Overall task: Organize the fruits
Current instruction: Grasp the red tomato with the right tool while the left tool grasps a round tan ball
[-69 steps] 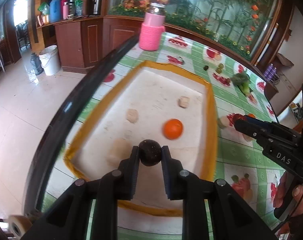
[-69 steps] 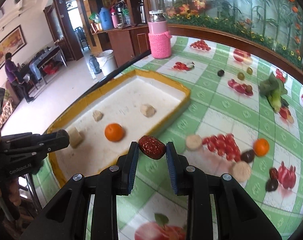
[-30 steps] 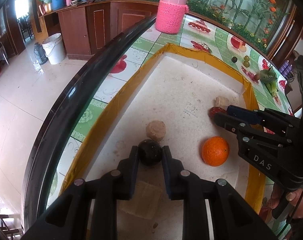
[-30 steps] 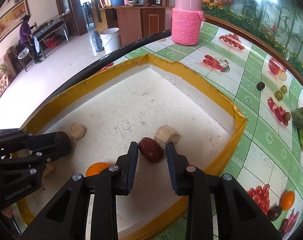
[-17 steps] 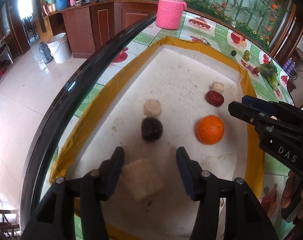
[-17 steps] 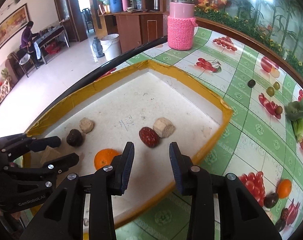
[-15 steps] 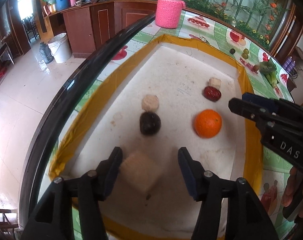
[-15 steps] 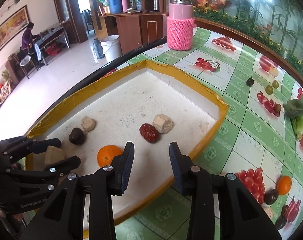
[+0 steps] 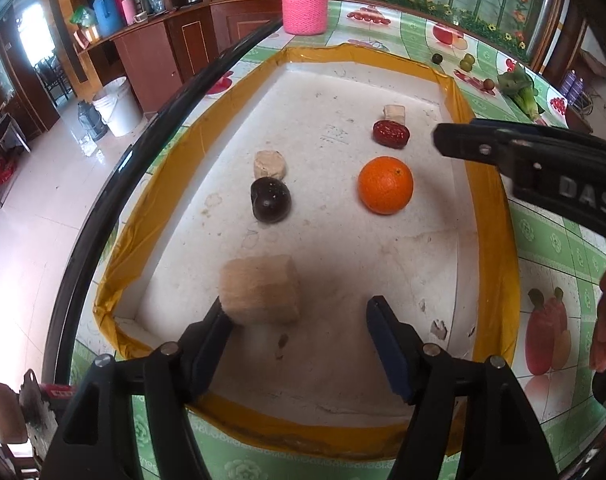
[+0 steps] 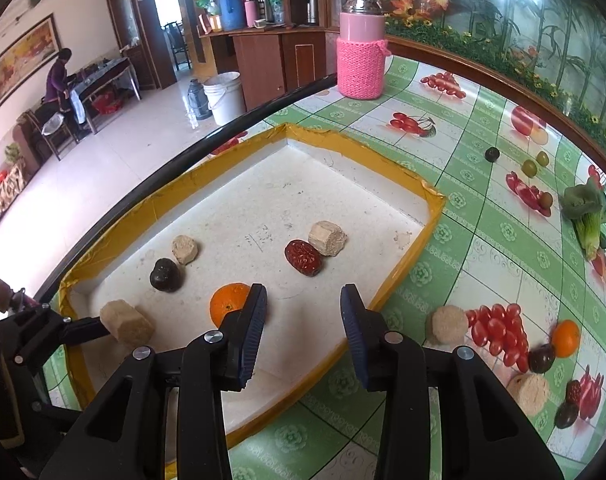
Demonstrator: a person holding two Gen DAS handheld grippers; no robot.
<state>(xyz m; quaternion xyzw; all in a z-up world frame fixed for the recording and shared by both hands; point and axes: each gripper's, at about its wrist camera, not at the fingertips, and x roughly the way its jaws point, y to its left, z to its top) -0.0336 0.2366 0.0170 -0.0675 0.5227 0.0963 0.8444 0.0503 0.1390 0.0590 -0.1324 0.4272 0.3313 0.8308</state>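
Left gripper (image 9: 299, 312) spread wide, empty, low over the near end of the yellow-rimmed tray (image 9: 487, 216); a tan block (image 9: 260, 290) sits just by its left finger. Right gripper (image 10: 303, 312) likewise spread, empty, above the tray's near edge. In the tray: orange (image 9: 385, 185) at 1 o'clock from the left gripper, dark round fruit (image 9: 271, 200) at 11 o'clock, red date (image 9: 391, 133) beyond, touching a tan piece (image 9: 394, 113). More fruit lies on the tablecloth (image 10: 483, 216) at 3 o'clock.
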